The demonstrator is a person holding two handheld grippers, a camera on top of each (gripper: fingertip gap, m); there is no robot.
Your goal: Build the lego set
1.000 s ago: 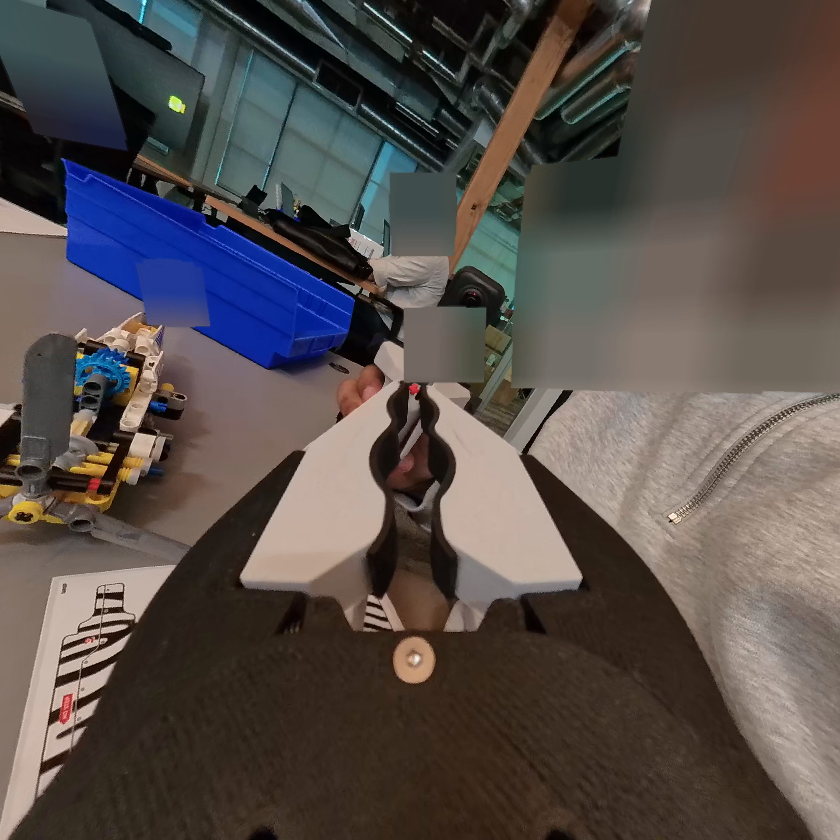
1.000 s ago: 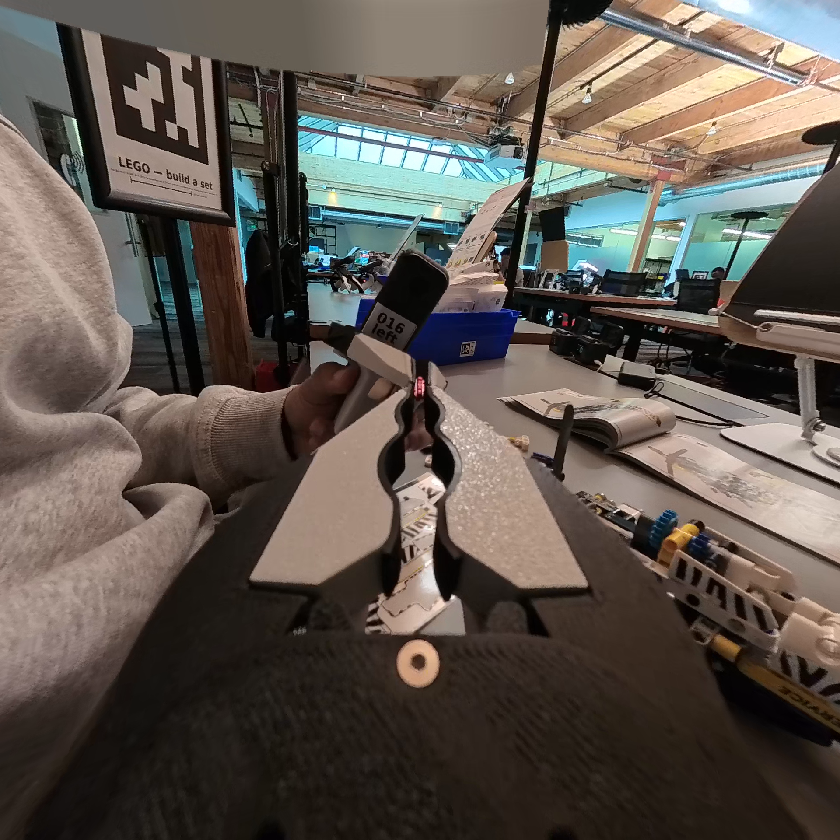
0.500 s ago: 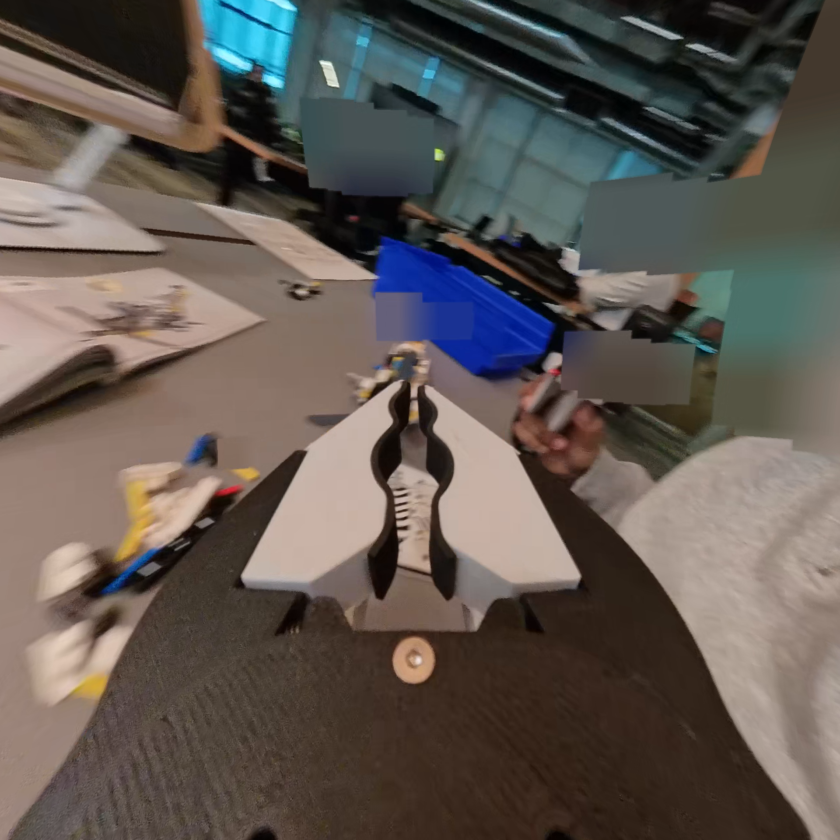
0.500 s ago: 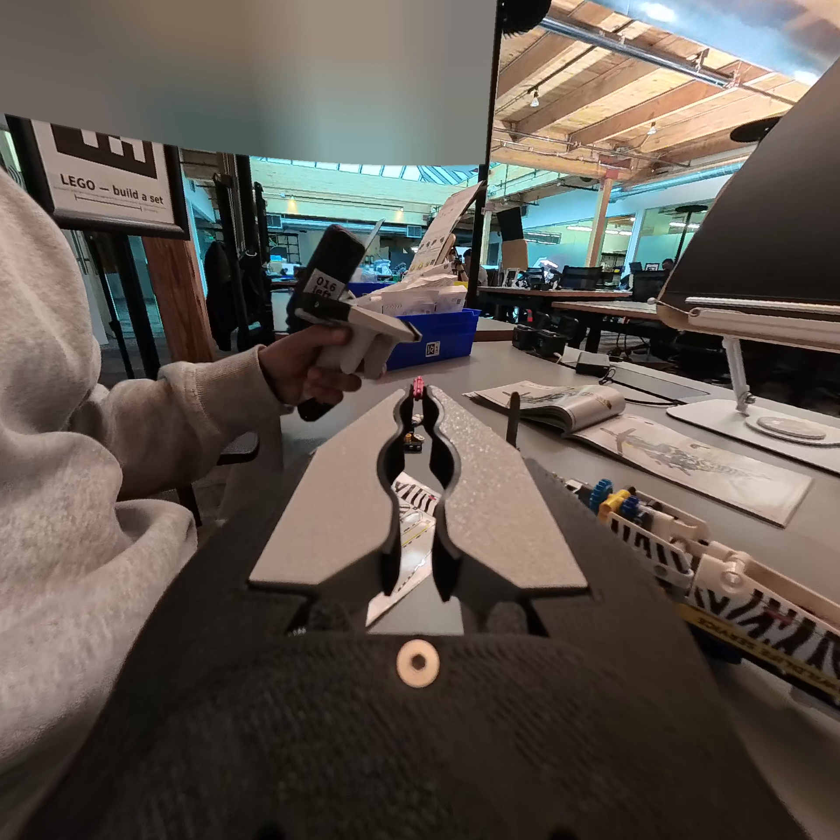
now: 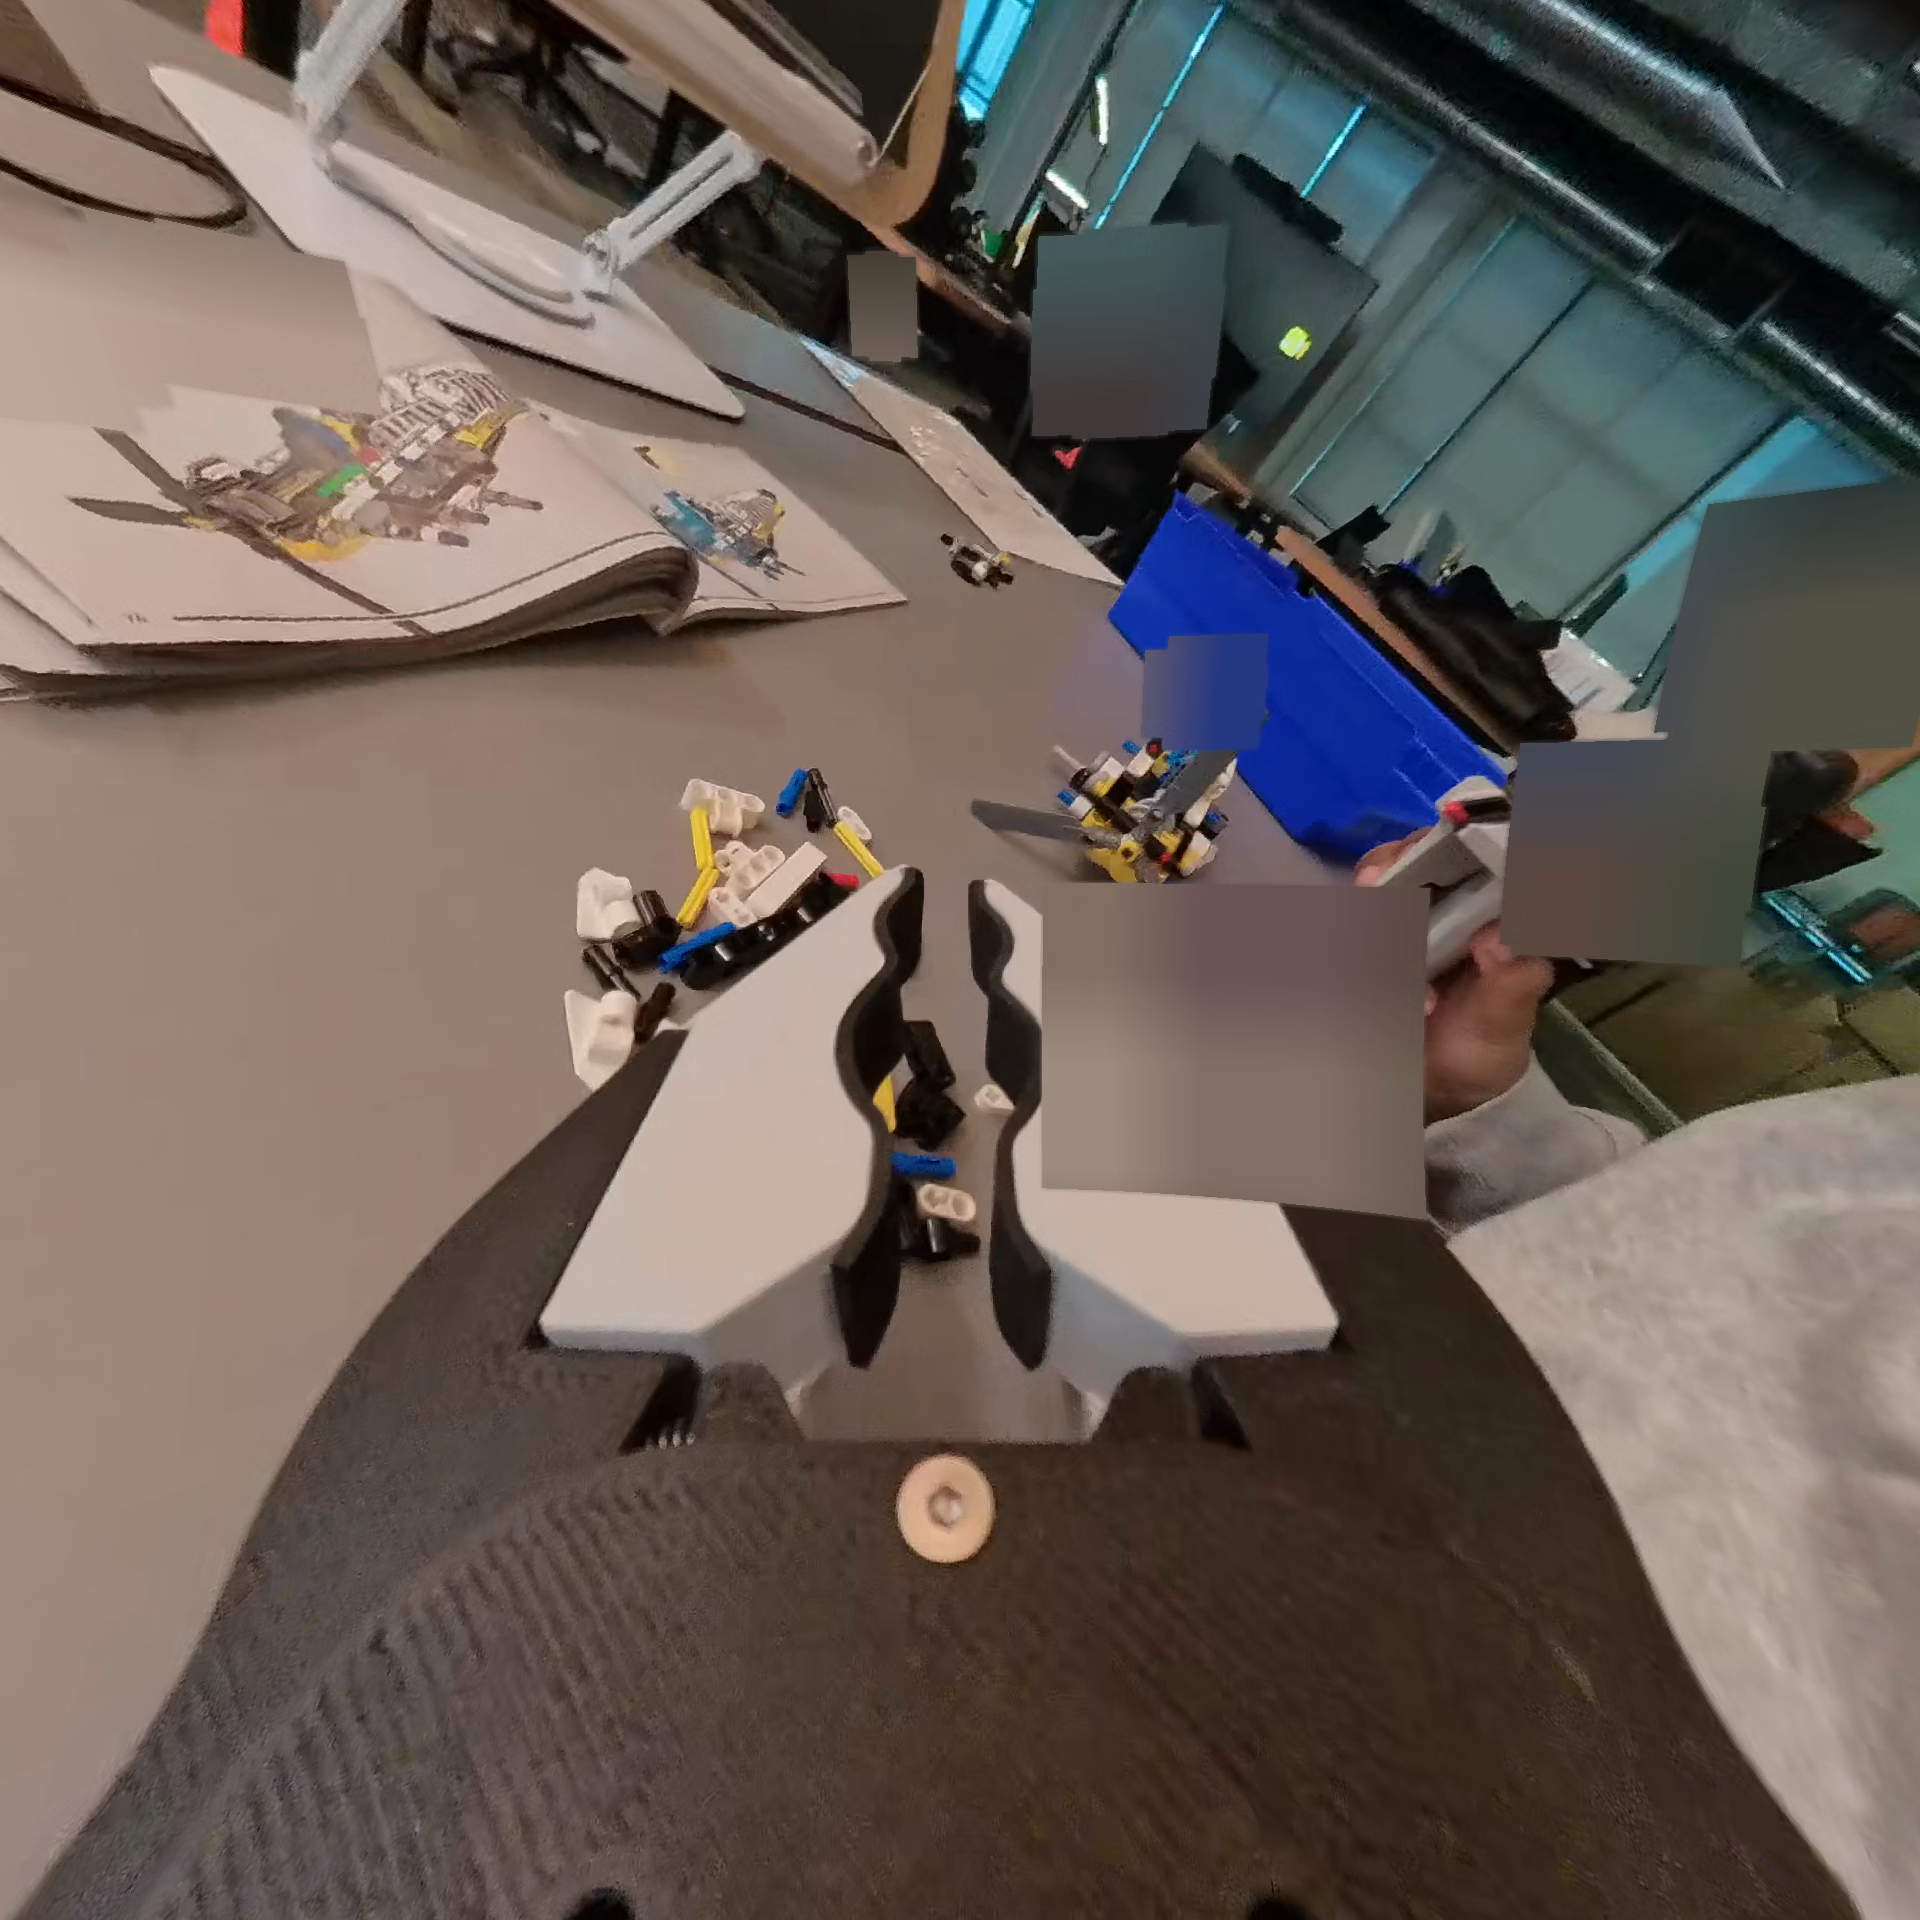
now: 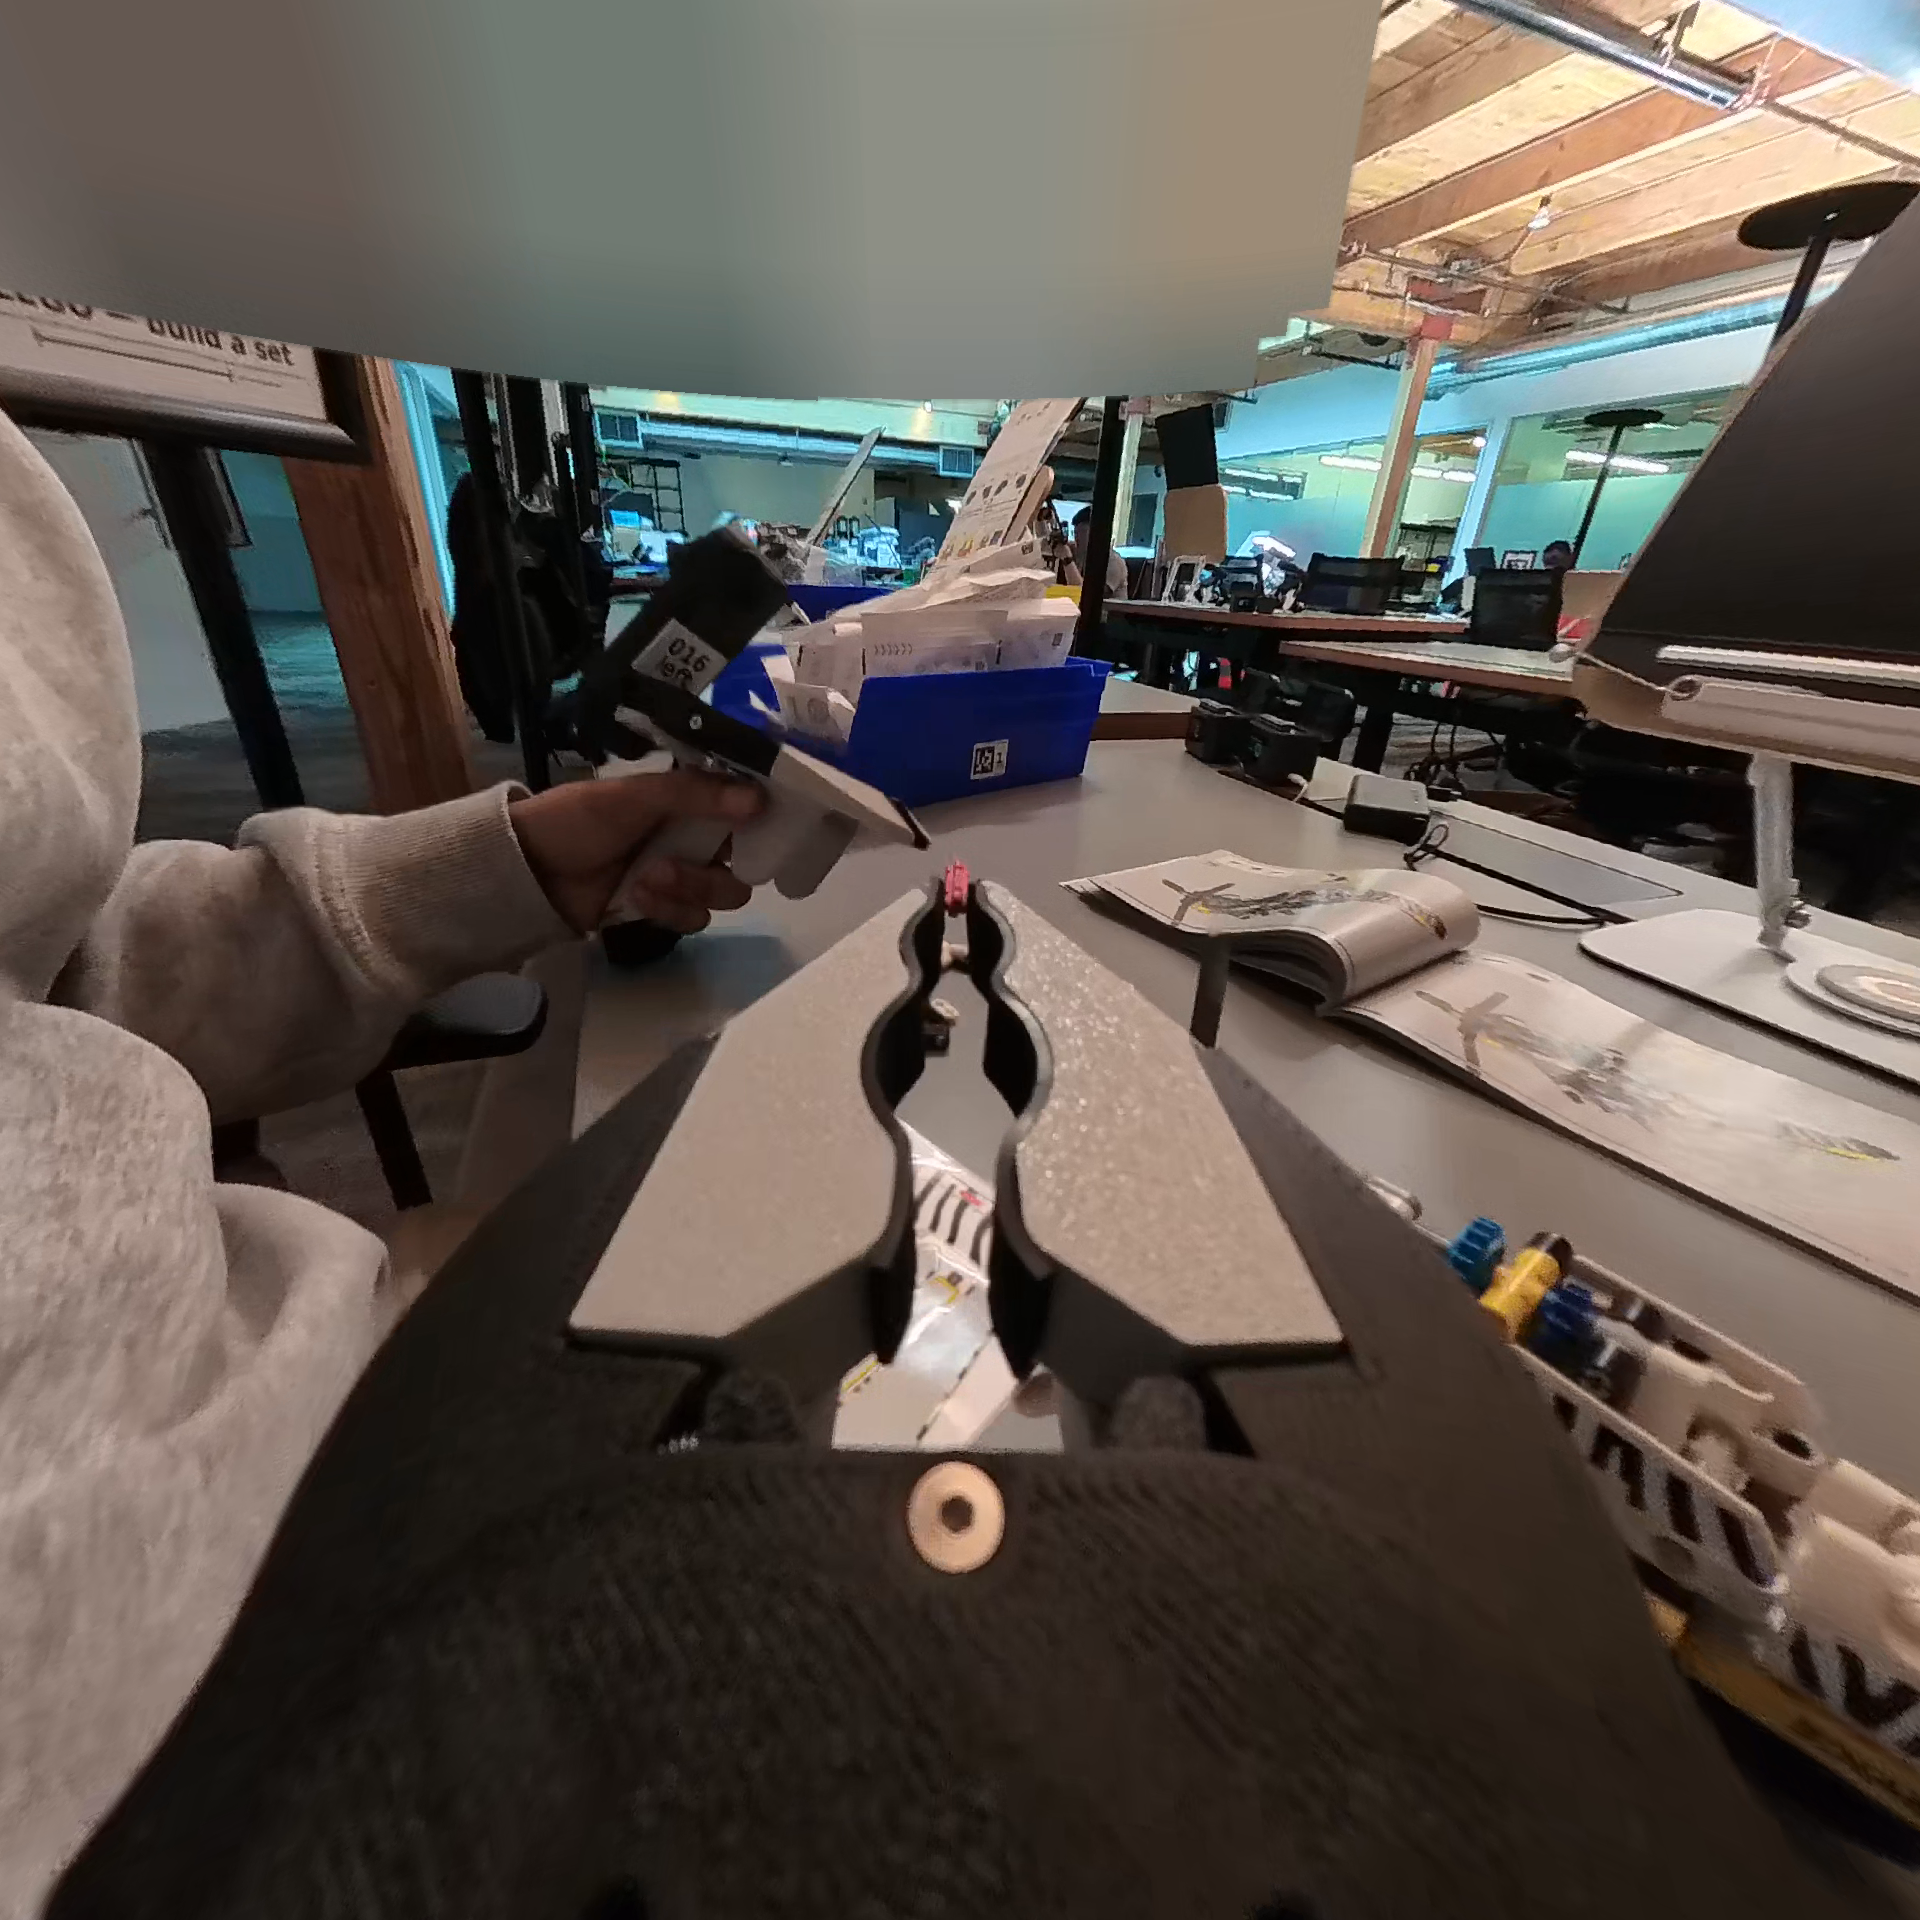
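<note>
The grey table (image 5: pixel 312 935) carried an open instruction booklet (image 5: pixel 364 540), and the left gripper (image 5: pixel 945 894), wavy black pads slightly apart and empty, hovered tilted over loose Lego pieces (image 5: pixel 727 894). The right gripper (image 6: pixel 954 902) was level above the table, clamped on a tiny red pin (image 6: pixel 953 888), beside the zebra-striped Lego model (image 6: pixel 1662 1392).

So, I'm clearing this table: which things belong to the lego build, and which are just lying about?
Build:
- loose parts
- small model
- striped model
- manual
- red pin in the right tool
- left tool, open

Lying about:
- blue bin
- lamp base
- charger
</note>
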